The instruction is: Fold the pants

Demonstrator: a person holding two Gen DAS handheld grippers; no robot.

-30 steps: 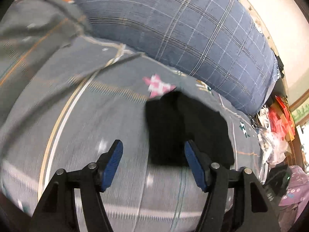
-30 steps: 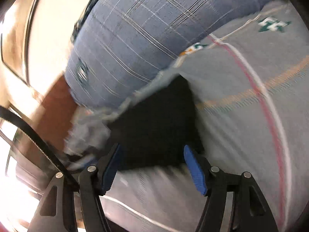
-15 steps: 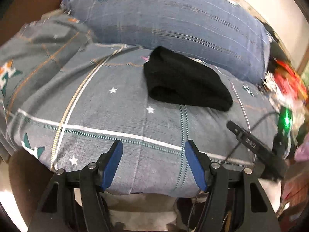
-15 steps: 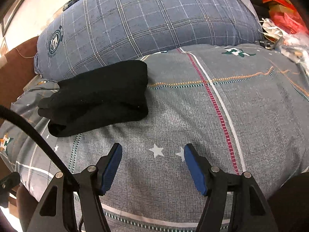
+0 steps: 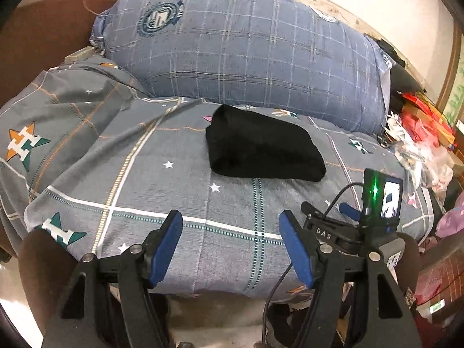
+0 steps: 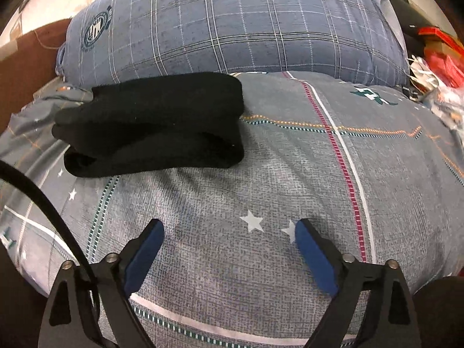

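Since both my left gripper and right gripper are empty near the folded black pants, jaws opening, a stray swing could topple the stack.

left tongs: black arms with blue pads, angled downward, jaws opening, nothing between them
right tongs: black arms with blue pads, angled downward, jaws opening wide, nothing between them

White letters "DAS" on the black body of the right hand-held gripper seen from the left wrist view, letter "H" on star emblems printed on the grey bedsheet, round crest on the blue plaid pillow too small to read
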